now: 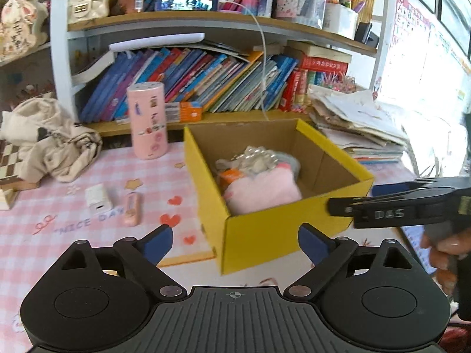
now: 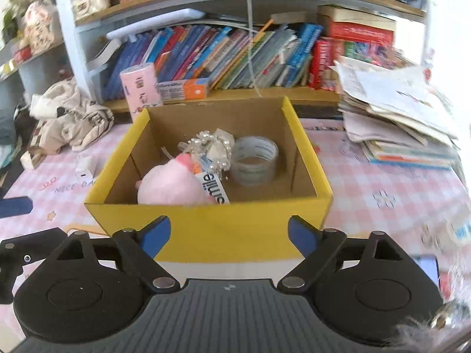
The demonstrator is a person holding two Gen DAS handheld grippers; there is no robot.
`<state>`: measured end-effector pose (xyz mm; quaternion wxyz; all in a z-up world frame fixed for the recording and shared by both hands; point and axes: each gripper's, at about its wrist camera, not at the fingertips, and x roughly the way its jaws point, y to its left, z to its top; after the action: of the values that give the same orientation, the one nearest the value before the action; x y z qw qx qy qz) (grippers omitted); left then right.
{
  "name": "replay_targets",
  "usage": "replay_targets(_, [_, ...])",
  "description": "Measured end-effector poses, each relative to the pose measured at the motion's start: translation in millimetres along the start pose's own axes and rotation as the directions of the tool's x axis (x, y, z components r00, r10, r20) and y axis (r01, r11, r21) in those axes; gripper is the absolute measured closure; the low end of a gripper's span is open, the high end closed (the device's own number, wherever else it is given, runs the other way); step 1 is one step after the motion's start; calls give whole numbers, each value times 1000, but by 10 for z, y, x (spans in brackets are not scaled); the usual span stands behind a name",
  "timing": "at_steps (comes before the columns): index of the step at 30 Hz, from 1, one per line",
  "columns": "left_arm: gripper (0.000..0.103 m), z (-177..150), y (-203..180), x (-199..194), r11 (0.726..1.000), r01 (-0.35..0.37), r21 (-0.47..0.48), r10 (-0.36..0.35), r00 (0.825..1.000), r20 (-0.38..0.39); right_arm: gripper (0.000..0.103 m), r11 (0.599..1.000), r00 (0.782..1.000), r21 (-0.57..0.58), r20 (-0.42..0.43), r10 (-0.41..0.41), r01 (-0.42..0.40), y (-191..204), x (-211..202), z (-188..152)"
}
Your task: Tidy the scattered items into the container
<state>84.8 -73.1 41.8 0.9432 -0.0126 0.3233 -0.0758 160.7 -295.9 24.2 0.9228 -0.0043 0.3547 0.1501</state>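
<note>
Nearest you, both tools are empty: your left tool (image 1: 235, 242) stands with its jaws spread wide and nothing between them, and your right tool (image 2: 228, 236) is the same, hanging just before the near wall of the yellow box (image 2: 206, 226). So whatever you carried last is no longer in either one.

The box sits on the pink checked table (image 1: 44, 206) and already holds a pink plush toy (image 2: 170, 184), a tube (image 2: 213, 189), a pearl bracelet (image 2: 206, 144) and a roll of clear tape (image 2: 254, 160).

Left of the box, a white charger (image 1: 98, 198) and a small pink case (image 1: 132, 209) lie loose on the table; by my reading these are what remains. Further back stands a pink cylinder (image 1: 148, 120), possibly also yours to clear.
</note>
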Motion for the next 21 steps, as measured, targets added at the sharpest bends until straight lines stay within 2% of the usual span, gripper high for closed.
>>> replay_targets(4, [4, -151, 124, -88, 999, -31, -6, 31, 1000, -2, 10, 999, 999, 12, -30, -39, 40, 117, -72, -218])
replay_targets(9, [4, -322, 266, -128, 995, -98, -16, 97, 994, -47, 8, 997, 993, 1, -93, -75, 75, 332, -80, -428])
replay_targets(12, [3, -392, 363, -152, 994, -107, -26, 104, 992, -76, 6, 997, 991, 7, -110, -71, 73, 427, -92, -479])
replay_targets(21, [3, -521, 607, -330, 993, -105, -44, 102, 992, -78, 4, 998, 986, 1, -152, -62, 63, 729, -124, -631])
